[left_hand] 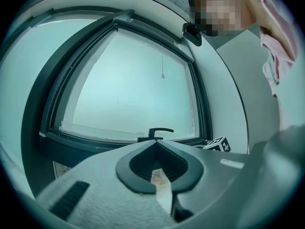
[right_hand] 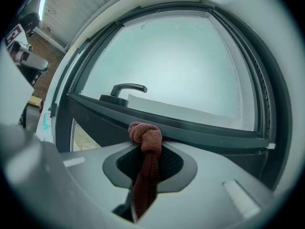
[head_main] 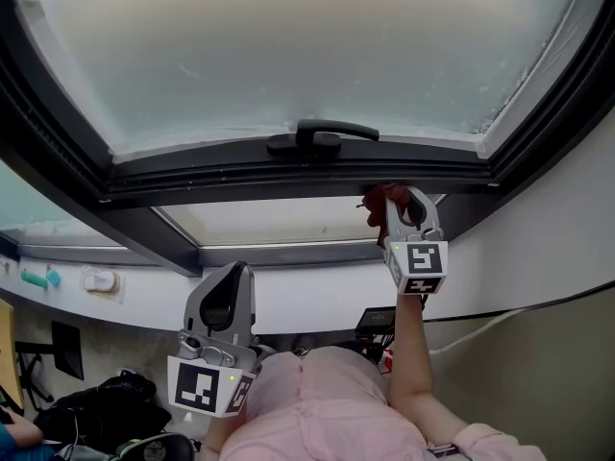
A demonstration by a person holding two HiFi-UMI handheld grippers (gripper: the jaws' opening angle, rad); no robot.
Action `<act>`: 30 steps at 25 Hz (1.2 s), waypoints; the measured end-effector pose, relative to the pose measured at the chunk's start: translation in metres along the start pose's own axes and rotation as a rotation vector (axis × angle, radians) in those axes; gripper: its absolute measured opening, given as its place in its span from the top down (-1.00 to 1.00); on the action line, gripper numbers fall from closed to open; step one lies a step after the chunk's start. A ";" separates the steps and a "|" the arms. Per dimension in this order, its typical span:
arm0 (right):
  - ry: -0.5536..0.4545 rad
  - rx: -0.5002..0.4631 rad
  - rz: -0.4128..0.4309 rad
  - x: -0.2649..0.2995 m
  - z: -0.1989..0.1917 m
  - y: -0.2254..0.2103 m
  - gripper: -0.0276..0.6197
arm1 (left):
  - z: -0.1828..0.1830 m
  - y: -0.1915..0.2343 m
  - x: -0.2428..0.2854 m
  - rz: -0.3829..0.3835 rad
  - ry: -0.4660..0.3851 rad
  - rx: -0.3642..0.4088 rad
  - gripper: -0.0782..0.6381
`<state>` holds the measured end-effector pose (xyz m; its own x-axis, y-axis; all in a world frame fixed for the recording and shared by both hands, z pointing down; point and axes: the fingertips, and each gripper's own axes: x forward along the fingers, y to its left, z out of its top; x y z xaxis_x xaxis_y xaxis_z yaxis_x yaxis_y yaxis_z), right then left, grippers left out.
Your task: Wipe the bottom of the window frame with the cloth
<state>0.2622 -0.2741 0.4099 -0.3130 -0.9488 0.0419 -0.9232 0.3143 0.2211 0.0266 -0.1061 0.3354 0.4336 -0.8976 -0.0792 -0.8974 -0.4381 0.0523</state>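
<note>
Window frame [head_main: 288, 173], right gripper [head_main: 404, 209] jaws clamped on red cloth [right_hand: 145, 135] (knotted), left gripper [head_main: 229, 291] jaws together, empty.

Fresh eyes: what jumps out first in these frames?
A knotted red cloth is clamped in the right hand-held gripper, up at the bottom rail of the dark window frame, just right of the black window handle in the head view. The big frosted pane fills the space above. The left hand-held gripper sits low by the person's chest, shut and empty.
</note>
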 end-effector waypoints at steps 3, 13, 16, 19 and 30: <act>-0.008 -0.004 0.010 0.000 0.001 0.001 0.71 | 0.000 -0.004 0.002 -0.013 0.001 0.001 0.79; 0.002 0.004 -0.015 -0.004 -0.007 -0.016 0.71 | -0.002 -0.002 0.004 -0.010 0.005 0.001 0.79; 0.003 -0.007 -0.031 -0.006 -0.008 -0.022 0.71 | 0.000 0.000 0.004 -0.007 0.000 0.001 0.79; 0.010 0.018 -0.088 -0.011 -0.013 -0.042 0.71 | 0.000 0.003 0.003 0.003 -0.001 0.003 0.79; 0.021 0.038 -0.134 -0.019 -0.020 -0.071 0.71 | 0.000 0.002 0.003 -0.005 0.004 0.002 0.79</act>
<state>0.3387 -0.2787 0.4127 -0.1816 -0.9827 0.0351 -0.9643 0.1850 0.1895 0.0259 -0.1102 0.3354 0.4387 -0.8955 -0.0753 -0.8952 -0.4428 0.0502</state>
